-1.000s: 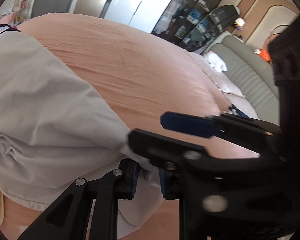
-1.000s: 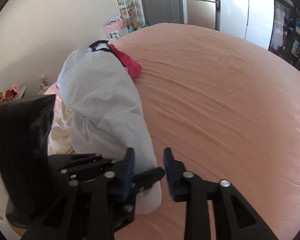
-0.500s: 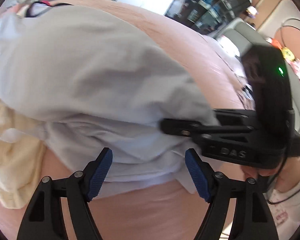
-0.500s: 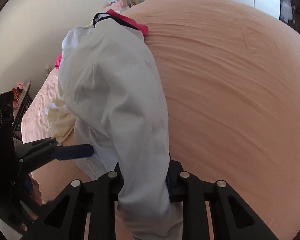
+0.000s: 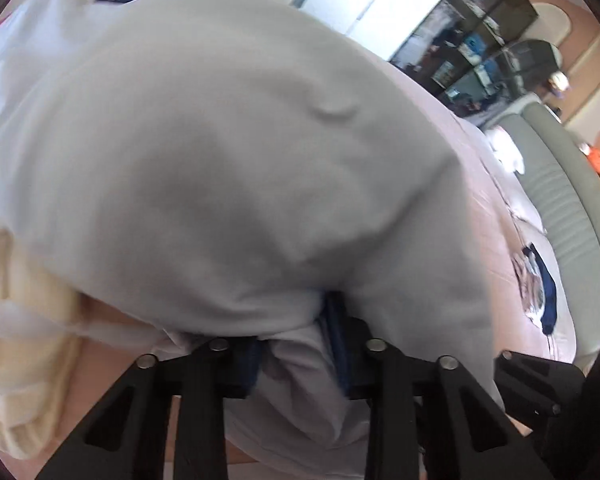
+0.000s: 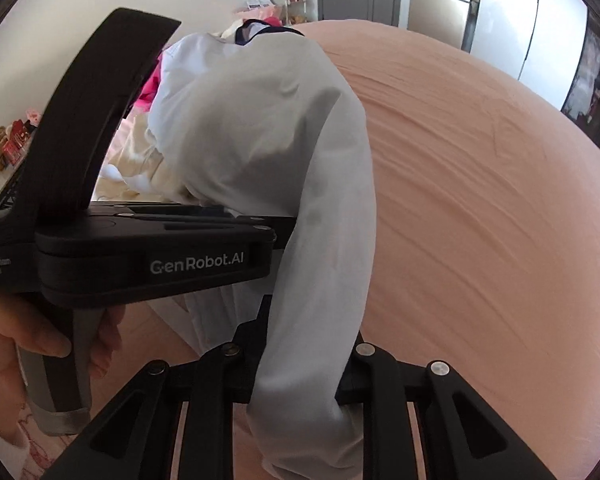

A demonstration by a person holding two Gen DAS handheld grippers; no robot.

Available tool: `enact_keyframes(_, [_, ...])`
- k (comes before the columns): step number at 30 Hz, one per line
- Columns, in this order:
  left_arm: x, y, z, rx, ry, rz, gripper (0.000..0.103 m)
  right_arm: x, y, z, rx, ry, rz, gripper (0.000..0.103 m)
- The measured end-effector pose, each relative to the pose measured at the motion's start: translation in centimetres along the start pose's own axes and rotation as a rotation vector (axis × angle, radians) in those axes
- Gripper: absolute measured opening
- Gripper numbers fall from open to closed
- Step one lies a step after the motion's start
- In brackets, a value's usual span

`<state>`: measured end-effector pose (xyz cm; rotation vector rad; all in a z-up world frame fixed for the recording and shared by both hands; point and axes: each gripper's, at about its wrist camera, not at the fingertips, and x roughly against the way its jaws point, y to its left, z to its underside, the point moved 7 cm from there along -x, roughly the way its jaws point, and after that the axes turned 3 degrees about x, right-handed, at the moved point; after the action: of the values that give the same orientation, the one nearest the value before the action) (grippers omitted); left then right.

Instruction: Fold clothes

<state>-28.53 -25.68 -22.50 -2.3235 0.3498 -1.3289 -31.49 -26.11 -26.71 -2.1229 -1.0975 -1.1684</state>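
Both tools (left (image 5: 296,360), right (image 6: 300,376)) pinch the white garment (image 6: 268,152); only the right view shows the hand (image 6: 24,344).

A bed with a peach-pink sheet (image 6: 480,200) carries everything. On it lie the pale grey-white garment (image 6: 268,140), a cream-yellow cloth (image 5: 24,320) beside it and something bright pink (image 6: 148,88), possibly another garment, partly hidden behind.

Bare bedsheet (image 6: 480,200) right of garment (image 6: 268,128)
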Motion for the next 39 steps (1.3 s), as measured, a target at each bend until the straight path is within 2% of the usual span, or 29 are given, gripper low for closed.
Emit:
enact_keyframes(2, [-0.1, -3.5, 1.2, -0.084, 0.034, 0.058, 0.017, 1.0, -2.5, 0.7, -0.035, -0.010, 0.055, 0.017])
enact_keyframes(5, [-0.1, -8.7, 3.0, -0.210, 0.085, 0.145, 0.013, 3.8, -6.4, 3.5, -0.082, 0.005, 0.132, 0.016])
enact_keyframes(9, [-0.1, -15.6, 5.6, -0.374, 0.154, 0.263, 0.013, 8.5, -11.4, 9.7, -0.117, 0.043, 0.231, 0.016])
enact_keyframes(12, [-1.0, -21.3, 9.9, -0.381, 0.246, 0.381, 0.013, 12.8, -14.6, 15.0, -0.199, 0.099, 0.298, 0.016])
enact_keyframes(14, [-4.0, -26.7, 14.0, -0.389, 0.319, 0.429, 0.017, 15.0, -17.3, 18.2, -0.273, 0.137, 0.347, 0.016])
enact_keyframes(16, [-5.3, -29.5, 16.0, -0.440, 0.356, 0.396, 0.017, 16.6, -20.5, 20.6, -0.401, 0.149, 0.350, 0.020])
enact_keyframes(18, [-3.0, -27.5, 16.2, -0.462, 0.337, 0.349, 0.017, 18.9, -23.0, 21.3, -0.540, 0.086, 0.324, 0.027])
enact_keyframes(20, [-1.4, -25.6, 15.1, -0.405, 0.300, 0.326, 0.018, 20.5, -23.6, 21.6, -0.573, 0.039, 0.309, 0.042])
enact_keyframes(21, [-0.5, -24.0, 14.1, -0.346, 0.275, 0.312, 0.023, 20.9, -23.3, 21.8, -0.554, 0.027, 0.319, 0.050])
enact_keyframes(23, [1.2, -20.7, 12.1, -0.229, 0.225, 0.282, 0.042, 21.0, -22.1, 21.8, -0.496, 0.015, 0.332, 0.052])
enact_keyframes(24, [2.3, -18.5, 11.0, -0.163, 0.187, 0.262, 0.059, 21.0, -21.5, 21.8, -0.467, 0.009, 0.337, 0.052])
enact_keyframes(25, [2.9, -16.2, 9.7, -0.092, 0.142, 0.231, 0.067, 20.7, -21.0, 21.4, -0.452, 0.001, 0.322, 0.052])
enact_keyframes(27, [3.6, -11.9, 6.9, 0.039, 0.048, 0.141, 0.067, 20.4, -19.6, 20.6, -0.433, -0.021, 0.285, 0.053])
enact_keyframes(30, [2.6, -6.9, 4.1, 0.148, -0.052, -0.112, 0.067, 21.5, -17.0, 19.8, -0.407, -0.064, 0.237, 0.053])
enact_keyframes(31, [2.0, -5.9, 3.3, 0.171, -0.061, -0.149, 0.067, 21.9, -16.1, 19.5, -0.398, -0.078, 0.221, 0.053])
enact_keyframes(33, [-2.5, -7.3, 3.0, 0.204, -0.003, -0.156, 0.067, 22.6, -14.3, 19.0, -0.381, -0.106, 0.189, 0.057])
enact_keyframes(34, [-3.6, -7.1, 3.2, 0.208, 0.042, -0.143, 0.066, 22.4, -13.0, 19.5, -0.358, -0.064, 0.132, 0.057])
enact_keyframes(36, [-4.1, -8.2, 3.9, 0.138, 0.058, -0.181, 0.064, 20.0, -11.9, 21.9, -0.321, 0.049, 0.075, 0.057])
enact_keyframes(37, [-4.3, -8.8, 4.3, 0.099, 0.069, -0.196, 0.052, 18.8, -11.9, 23.2, -0.310, 0.101, 0.078, 0.057])
enact_keyframes(39, [-4.7, -12.0, 6.2, 0.015, 0.108, -0.160, 0.044, 16.0, -13.5, 25.3, -0.319, 0.189, 0.097, 0.057])
